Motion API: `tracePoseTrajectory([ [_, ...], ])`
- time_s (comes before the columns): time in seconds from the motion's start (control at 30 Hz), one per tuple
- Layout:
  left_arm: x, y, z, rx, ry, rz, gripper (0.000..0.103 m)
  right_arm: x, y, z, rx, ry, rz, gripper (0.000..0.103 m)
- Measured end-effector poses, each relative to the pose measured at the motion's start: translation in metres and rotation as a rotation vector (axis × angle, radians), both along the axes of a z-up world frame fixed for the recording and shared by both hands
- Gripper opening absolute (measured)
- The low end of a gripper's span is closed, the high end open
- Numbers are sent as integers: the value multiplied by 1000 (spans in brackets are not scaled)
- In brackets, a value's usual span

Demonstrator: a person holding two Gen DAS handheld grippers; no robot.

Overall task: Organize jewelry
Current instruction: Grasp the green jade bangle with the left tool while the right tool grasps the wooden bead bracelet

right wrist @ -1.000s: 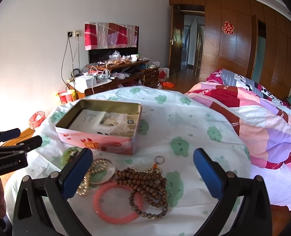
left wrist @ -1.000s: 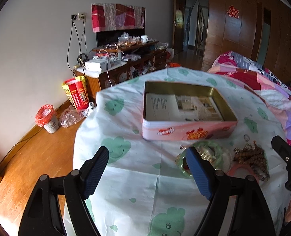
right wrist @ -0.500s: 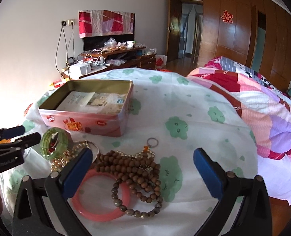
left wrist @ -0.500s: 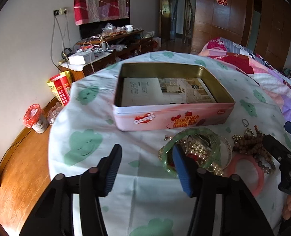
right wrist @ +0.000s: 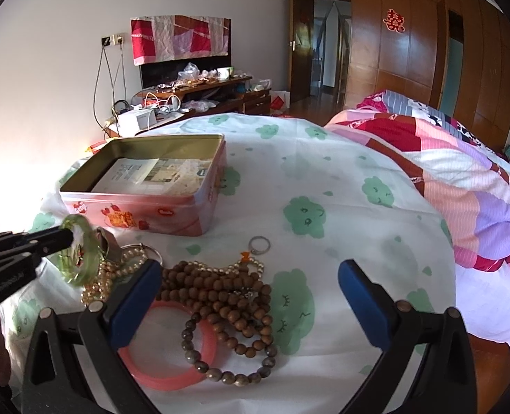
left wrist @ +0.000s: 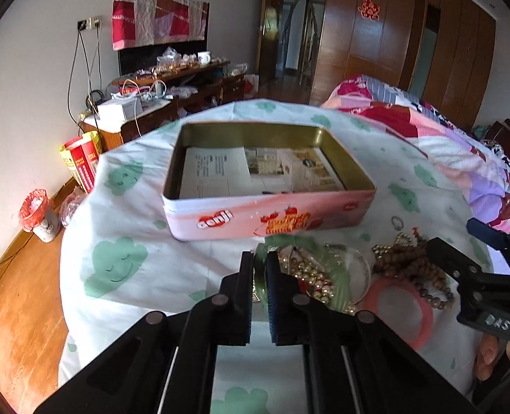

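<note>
While the green bangle stands on edge just in front of the pink tin, the left gripper is clamped on its rim. Beside the tin's near right corner lie wooden beads over a pink bangle; the right gripper hovers above them, fingers wide apart.

Left gripper fingers, wide apart 1.0 s ago and half closed 0.5 s ago, had closed onto the rim of the green bangle. Bangle, earlier flat on the tablecloth over the gold bead chain, was tilted up on edge, lifted off it. Right gripper had moved closer over the wooden beads.
</note>
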State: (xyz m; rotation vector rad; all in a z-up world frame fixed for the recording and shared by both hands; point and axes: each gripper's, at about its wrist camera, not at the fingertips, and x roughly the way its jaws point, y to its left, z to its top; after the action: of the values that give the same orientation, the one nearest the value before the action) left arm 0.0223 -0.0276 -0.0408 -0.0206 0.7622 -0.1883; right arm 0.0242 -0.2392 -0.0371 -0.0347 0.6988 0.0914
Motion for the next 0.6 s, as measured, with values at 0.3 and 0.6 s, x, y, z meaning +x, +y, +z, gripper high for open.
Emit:
tracePoseTrajectory([
  [0.3,-9,8,11,-18,-34,8,6,3,-2,-4,30,44,32,72],
  [0.6,-9,9,5,-20,-9,7,6,9,3,-16,61,125,89,53],
])
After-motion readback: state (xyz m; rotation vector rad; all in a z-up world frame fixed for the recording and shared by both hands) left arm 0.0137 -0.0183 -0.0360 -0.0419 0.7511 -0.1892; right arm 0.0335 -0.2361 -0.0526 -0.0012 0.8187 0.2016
